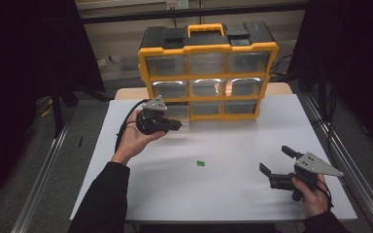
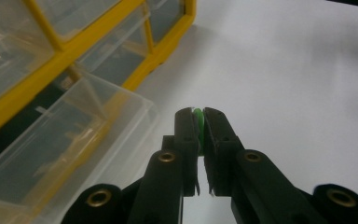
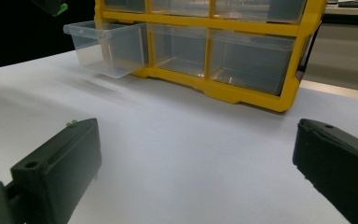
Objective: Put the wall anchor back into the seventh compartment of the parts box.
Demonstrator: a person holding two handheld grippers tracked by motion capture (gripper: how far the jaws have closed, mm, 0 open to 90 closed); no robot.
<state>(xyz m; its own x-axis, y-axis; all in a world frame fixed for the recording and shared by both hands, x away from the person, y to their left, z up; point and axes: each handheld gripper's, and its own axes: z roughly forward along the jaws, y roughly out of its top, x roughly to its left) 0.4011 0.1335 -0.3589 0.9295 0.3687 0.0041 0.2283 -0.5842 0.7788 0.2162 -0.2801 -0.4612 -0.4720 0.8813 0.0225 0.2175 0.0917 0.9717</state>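
**Left gripper pinching a green piece beside the pulled-out drawer**

Left gripper [image 1: 175, 124] was held up in the person's left hand [image 1: 135, 138], just in front of the yellow and black drawer cabinet [image 1: 208, 73]. In the left gripper view its jaws stood almost together, clamped on a small flat green piece [image 2: 198, 122] that showed as a thin edge between the tips. Just beside the jaws, on that view's left, lay the clear plastic drawer [image 2: 70, 144], drawn out of the cabinet's bottom row at its left end. The drawer's contents could not be told.

Right gripper [image 1: 277, 162] rested low near the table's near right corner, in the right hand [image 1: 314, 193]. Its jaws stood wide apart with nothing between them, only bare white table [image 3: 191, 154].

A second green piece [image 1: 201, 163] lay on the table, roughly midway between the two grippers, well apart from the cabinet. The other drawers sat shut in their frame.
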